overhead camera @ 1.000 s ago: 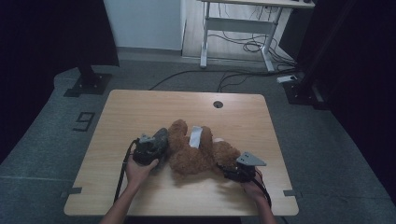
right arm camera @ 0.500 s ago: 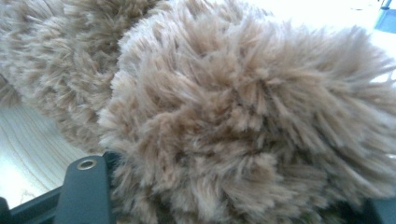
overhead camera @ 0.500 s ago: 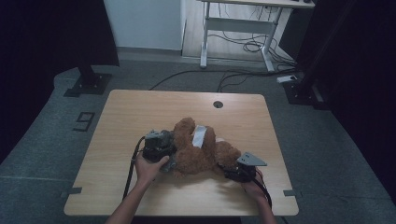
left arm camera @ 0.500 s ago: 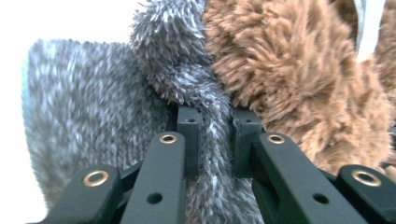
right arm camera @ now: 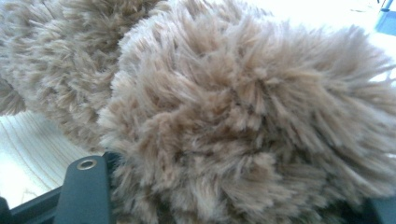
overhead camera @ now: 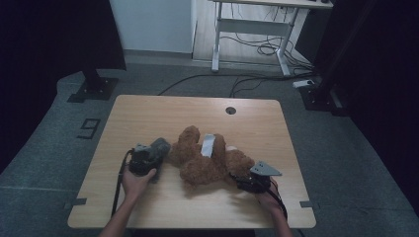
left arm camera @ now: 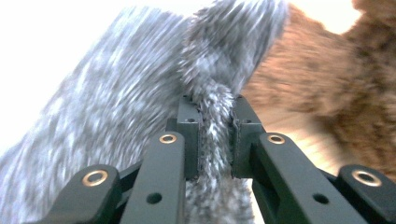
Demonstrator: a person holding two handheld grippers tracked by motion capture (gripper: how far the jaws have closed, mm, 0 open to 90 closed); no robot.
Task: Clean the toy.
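A: Where's the brown plush teddy bear point(overhead camera: 207, 160)?
B: Lying mid wooden bench point(overhead camera: 148, 113). Left gripper point(overhead camera: 157, 150) pinches a grey furry fabric piece point(left arm camera: 154, 88) beside it.
A: Right gripper point(overhead camera: 242, 180)?
B: Half closed around the bear's fluffy limb point(right arm camera: 243, 121).

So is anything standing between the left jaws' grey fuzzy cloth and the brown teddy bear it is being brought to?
Nothing visible does. The left gripper is shut on the grey fuzzy cloth, which hangs right beside the brown teddy bear; between them shows bare table. The right gripper is at the bear's other end.
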